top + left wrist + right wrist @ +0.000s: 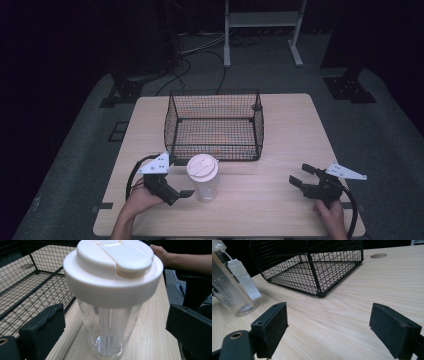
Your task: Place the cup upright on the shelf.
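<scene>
- Your left hand-held gripper is the nearer one: the clear cup stands just to its inner side, right ahead of its jaws, while your right hand-held gripper sits well apart from it across the table
- In the left gripper view the cup rises between the two black pads, which stand spread on either side of its wall; whether either pad touches the plastic is too close to tell, so read this gripper as released, not yet clamped
- The cup's long axis is upright, base on the table and white flip lid on top, so a level squeeze across the clear body suits it
- Your right hand-held gripper is also released, jaws wide over bare wood in its own view, with nothing between them
- The cup stands just in front of the wire basket, near its front wall, not inside it
- Count: one cup with one lid, one wire basket, two grippers
</scene>
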A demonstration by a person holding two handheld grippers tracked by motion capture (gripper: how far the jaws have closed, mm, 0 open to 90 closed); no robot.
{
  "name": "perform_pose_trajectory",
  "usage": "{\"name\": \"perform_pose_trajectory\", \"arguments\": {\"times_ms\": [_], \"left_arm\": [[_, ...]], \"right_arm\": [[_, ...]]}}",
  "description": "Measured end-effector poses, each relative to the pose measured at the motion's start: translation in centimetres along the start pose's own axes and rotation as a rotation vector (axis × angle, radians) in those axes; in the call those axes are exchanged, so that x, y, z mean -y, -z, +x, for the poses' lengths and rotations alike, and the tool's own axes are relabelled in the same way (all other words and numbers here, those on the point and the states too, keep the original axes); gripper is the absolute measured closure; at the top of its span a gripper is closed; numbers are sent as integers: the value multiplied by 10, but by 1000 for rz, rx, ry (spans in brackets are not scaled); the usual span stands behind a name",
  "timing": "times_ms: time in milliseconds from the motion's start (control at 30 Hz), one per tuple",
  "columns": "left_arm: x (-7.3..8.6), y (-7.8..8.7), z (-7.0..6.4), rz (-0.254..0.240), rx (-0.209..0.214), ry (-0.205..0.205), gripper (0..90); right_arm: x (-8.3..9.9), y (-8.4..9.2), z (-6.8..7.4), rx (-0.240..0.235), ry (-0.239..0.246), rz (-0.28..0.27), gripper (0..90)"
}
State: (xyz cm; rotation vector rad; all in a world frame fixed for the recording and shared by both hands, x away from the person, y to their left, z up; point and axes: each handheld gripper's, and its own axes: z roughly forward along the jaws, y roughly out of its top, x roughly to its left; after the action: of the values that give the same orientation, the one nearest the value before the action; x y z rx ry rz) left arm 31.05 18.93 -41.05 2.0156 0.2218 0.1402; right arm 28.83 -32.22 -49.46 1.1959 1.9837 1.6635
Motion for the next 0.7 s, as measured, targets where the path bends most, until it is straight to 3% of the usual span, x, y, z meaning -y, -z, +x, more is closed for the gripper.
{"name": "perform_pose_trajectory", "arguments": {"times_ms": [700], "left_arm": [[-13,-28,7,22,34,-2,14]], "right_arm": [[0,0,0,2,1,2,137]]}}
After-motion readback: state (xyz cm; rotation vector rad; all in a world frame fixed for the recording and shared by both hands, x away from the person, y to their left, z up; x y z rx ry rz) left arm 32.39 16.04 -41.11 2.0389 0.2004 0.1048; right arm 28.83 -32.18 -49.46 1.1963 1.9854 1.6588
